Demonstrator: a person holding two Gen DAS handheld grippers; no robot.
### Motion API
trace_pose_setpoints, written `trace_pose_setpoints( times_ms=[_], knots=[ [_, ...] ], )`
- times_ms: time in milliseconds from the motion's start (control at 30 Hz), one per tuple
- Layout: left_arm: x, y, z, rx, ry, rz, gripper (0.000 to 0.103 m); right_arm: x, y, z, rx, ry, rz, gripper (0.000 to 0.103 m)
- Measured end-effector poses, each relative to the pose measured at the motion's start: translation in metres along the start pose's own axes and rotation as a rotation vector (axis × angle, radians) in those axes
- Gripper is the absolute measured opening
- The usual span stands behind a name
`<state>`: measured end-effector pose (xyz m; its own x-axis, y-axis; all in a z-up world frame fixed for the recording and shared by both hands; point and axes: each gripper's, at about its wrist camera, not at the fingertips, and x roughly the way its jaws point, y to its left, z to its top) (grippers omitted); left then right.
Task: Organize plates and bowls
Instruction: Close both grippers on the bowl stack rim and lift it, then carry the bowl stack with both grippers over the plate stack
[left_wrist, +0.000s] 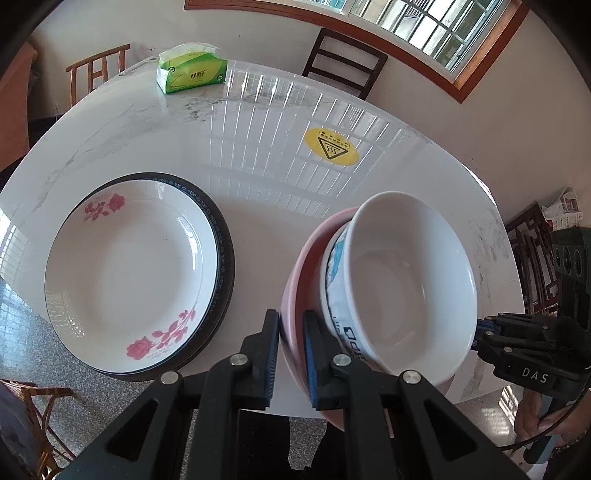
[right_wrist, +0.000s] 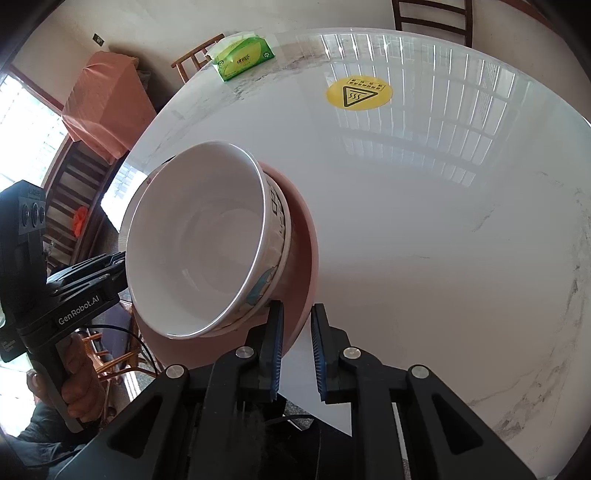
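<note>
A white bowl (left_wrist: 406, 280) with blue print sits nested inside a pink bowl (left_wrist: 295, 295), both tilted and held above the table's near edge. My left gripper (left_wrist: 291, 354) is shut on the pink bowl's rim. My right gripper (right_wrist: 297, 350) straddles the pink bowl's (right_wrist: 303, 251) opposite rim, and a gap shows beside the right pad. The white bowl (right_wrist: 195, 243) fills the left of the right wrist view. A white plate with pink roses (left_wrist: 129, 273) lies on a dark-rimmed plate (left_wrist: 223, 258) at the table's left.
The white marble table (left_wrist: 277, 155) carries a green tissue pack (left_wrist: 190, 70) at the far side and a yellow heat-warning sticker (left_wrist: 331, 147). Wooden chairs (left_wrist: 343, 62) stand around it. The table edge runs just under the bowls.
</note>
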<state>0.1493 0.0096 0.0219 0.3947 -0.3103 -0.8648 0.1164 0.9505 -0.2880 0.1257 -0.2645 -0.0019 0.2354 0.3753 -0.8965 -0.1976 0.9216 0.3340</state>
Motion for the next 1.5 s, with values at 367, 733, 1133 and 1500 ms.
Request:
trace_pose_setpoints(
  times_ms=[367,733,1133,1500],
  knots=[
    [-0.025,0.025,0.004,-0.037,-0.062,0.027,0.011,0.0,0.026,0.01,-0.017,-0.003,0.043,0.016],
    [-0.046,0.06,0.009,-0.09,-0.096,0.05,0.009,0.003,0.06,0.028,-0.05,-0.008,0.079,0.017],
    [-0.056,0.094,0.013,-0.141,-0.111,0.071,0.009,0.011,0.086,0.042,-0.081,0.008,0.105,0.018],
    [-0.059,0.11,0.015,-0.169,-0.115,0.085,0.009,0.014,0.1,0.049,-0.096,0.011,0.123,0.019]
  ],
)
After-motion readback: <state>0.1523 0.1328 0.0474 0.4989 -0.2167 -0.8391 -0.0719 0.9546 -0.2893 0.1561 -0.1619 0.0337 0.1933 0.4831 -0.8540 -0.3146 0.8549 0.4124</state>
